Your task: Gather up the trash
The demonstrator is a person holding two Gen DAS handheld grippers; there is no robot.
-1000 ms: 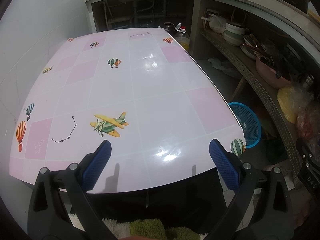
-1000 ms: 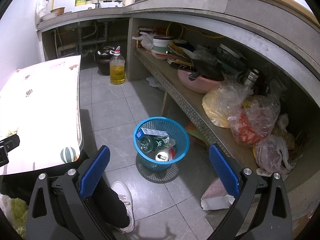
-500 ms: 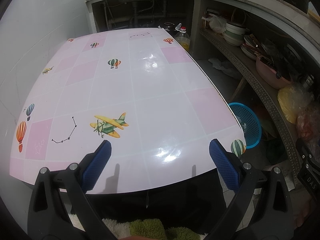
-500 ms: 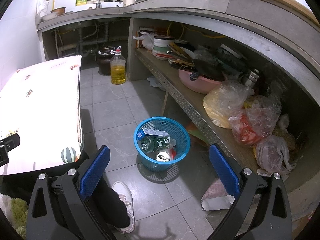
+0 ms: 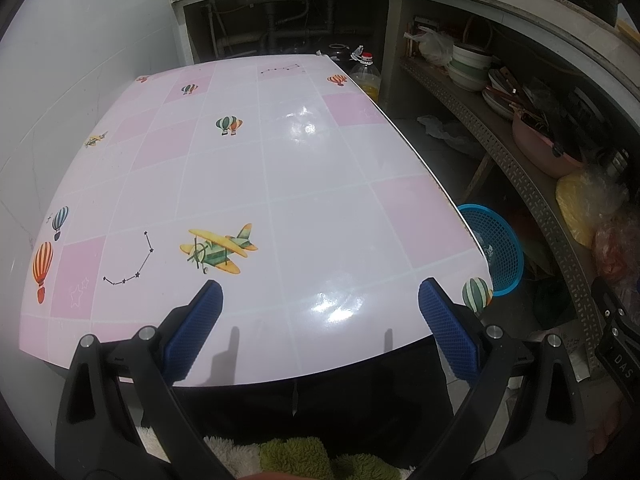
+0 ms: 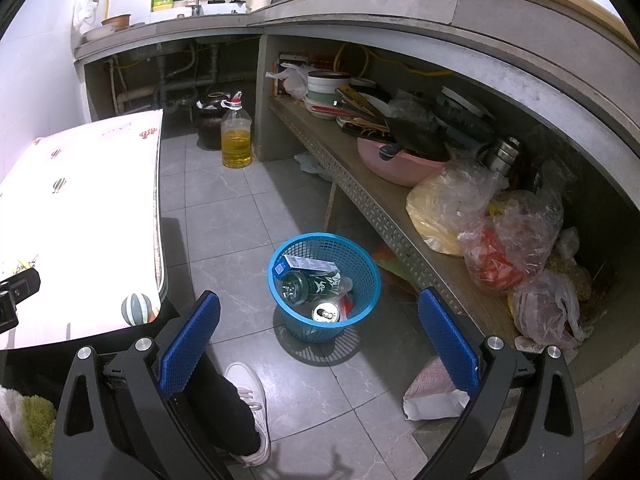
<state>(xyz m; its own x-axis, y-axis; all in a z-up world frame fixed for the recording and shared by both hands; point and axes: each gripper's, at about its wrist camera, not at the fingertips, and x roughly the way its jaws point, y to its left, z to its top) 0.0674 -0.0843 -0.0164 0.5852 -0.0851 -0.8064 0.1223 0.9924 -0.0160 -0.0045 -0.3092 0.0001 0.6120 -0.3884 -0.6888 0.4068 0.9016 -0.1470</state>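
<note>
Almost nothing has changed over the last second: both views match the earlier ones, and neither gripper has shifted in any way that shows. That stillness reads as a pause at the end of the job, not the middle of a step.

The left gripper (image 5: 320, 322) hangs over the near edge of the counter (image 5: 280, 152), jaws wide apart and holding nothing. The patterned top shows only its printed planes and balloons; no loose trash lies anywhere on it, from the near edge to the far corners.

The right gripper (image 6: 319, 334) hangs above the floor (image 6: 224, 220) beside the counter's right edge, jaws likewise wide apart and empty. The basket (image 6: 362, 258) stands on the floor just ahead of it, between the counter and the shelf (image 6: 384, 204). The trash sits inside: a box (image 6: 308, 265), a green bottle (image 6: 310, 286) and a can (image 6: 329, 313).

Judging by this, collection from the counter looks finished. A crumpled bag (image 6: 434, 394) lies on the floor near the shelf; whether it counts as trash I cannot tell.
</note>
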